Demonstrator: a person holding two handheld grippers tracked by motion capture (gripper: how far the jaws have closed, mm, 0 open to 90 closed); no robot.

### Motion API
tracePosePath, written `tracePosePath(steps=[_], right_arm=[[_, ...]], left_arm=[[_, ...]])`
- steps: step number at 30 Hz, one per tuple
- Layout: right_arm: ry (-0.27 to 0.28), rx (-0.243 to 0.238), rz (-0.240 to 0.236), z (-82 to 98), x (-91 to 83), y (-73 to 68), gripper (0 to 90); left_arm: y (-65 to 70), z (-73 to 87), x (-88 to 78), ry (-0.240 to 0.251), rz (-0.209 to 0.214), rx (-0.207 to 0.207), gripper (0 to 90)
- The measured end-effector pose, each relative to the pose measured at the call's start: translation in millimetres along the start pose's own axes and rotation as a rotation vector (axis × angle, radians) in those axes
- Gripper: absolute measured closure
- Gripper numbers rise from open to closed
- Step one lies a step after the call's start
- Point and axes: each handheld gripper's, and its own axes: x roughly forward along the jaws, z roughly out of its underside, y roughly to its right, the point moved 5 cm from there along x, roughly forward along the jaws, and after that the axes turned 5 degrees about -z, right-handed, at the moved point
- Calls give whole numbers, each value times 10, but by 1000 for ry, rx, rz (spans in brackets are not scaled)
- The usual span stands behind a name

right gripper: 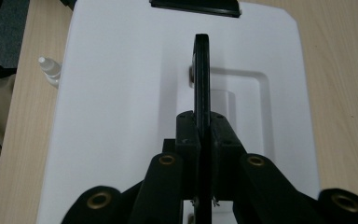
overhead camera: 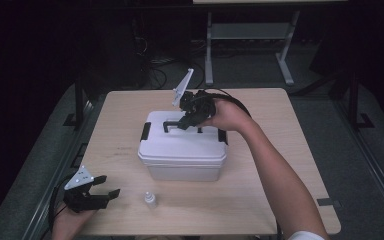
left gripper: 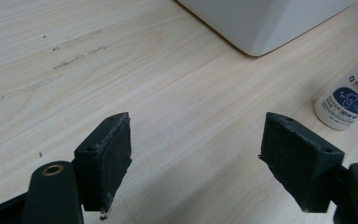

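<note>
The black carry handle [right gripper: 202,74] stood raised on edge over the lid of the white storage box [overhead camera: 182,150], and the right gripper [overhead camera: 186,121] had it clamped, both pads pressed flat against its sides. In the right gripper view the handle ran straight away from the jaws, its long axis in line with the gripper, with its moulded recess in the lid just beneath. The box sat mid-table, a touch nearer the far edge than the near one, a black latch [overhead camera: 145,131] on its left end and another at the right. The right hand [overhead camera: 228,116] reached in from the box's right, the forearm crossing the tabletop [overhead camera: 280,150] from the near right corner. So the lift, by my reading, would go straight up along that grip, and the right arm was the only one placed for it.

Down at the near left corner the left gripper [overhead camera: 100,187] rested low over the wood, jaws spread wide and nothing between them. A small white dropper bottle [overhead camera: 150,200] stood upright near the near edge, just right of that gripper and in front of the box, clear of both.
</note>
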Motion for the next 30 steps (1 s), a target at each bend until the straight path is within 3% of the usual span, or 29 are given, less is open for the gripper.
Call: tracePosePath(steps=[17,30], right_arm=[[41,-5,62,40,-415,-150,839],[37,17,116,340,-829,-332,839]], left_arm=[[6,-4,-5,-3,-2,5,241],[11,-11,-12,-3,-3,7,242]])
